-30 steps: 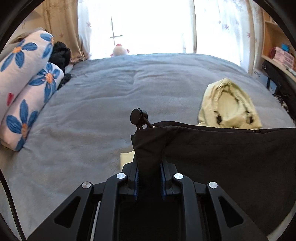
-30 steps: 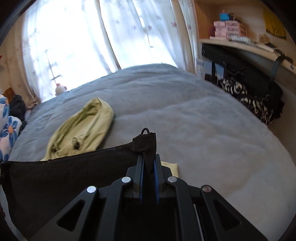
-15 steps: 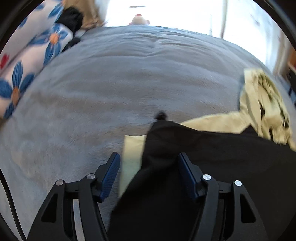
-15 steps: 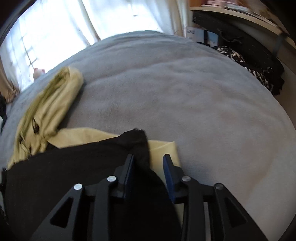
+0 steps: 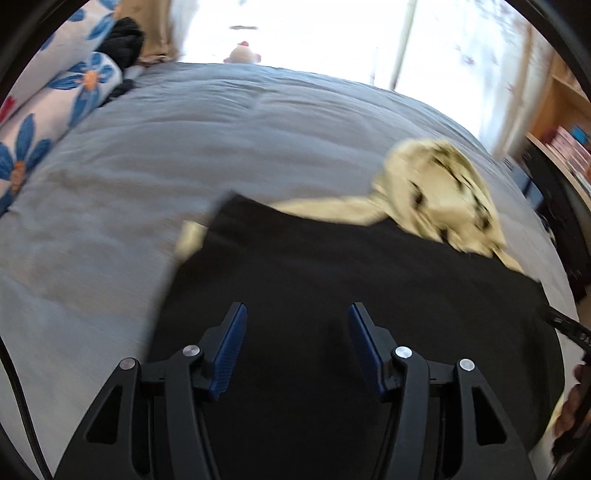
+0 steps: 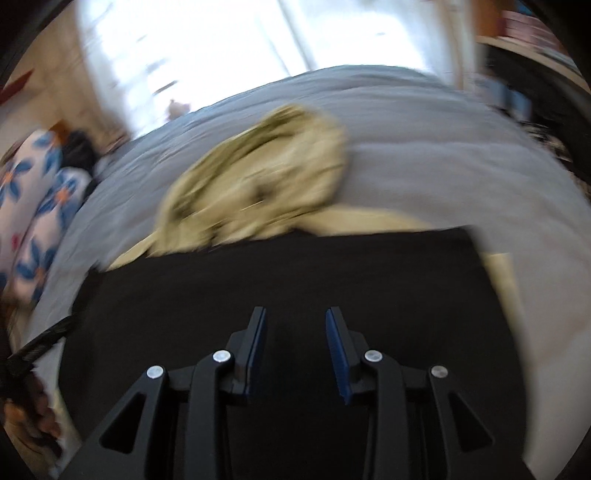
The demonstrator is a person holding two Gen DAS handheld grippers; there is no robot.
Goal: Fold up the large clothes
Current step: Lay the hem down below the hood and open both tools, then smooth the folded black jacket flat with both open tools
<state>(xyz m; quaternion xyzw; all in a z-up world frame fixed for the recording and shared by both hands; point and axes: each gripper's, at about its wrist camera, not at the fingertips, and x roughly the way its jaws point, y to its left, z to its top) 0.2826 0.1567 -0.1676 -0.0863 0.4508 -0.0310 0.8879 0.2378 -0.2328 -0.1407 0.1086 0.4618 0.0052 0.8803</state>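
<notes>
A black garment (image 5: 332, 280) lies spread flat on the grey bed (image 5: 147, 155), over a pale yellow garment whose hood (image 5: 439, 188) bunches beyond it. My left gripper (image 5: 295, 314) is open and empty just above the black cloth near its left edge. In the right wrist view the black garment (image 6: 295, 280) fills the foreground with the yellow hood (image 6: 266, 184) behind it. My right gripper (image 6: 295, 317) is open and empty above the cloth. Both views are blurred by motion.
Blue-flowered pillows (image 5: 33, 118) and a dark bundle (image 5: 123, 35) lie at the bed's left end. A small plush toy (image 5: 243, 53) sits by the bright window. Wooden shelves (image 5: 569, 122) and dark bags stand to the right of the bed.
Both grippers let go of the black garment's top corners and opened. The garment dropped flat onto the yellow one, and both grippers pulled back over it.
</notes>
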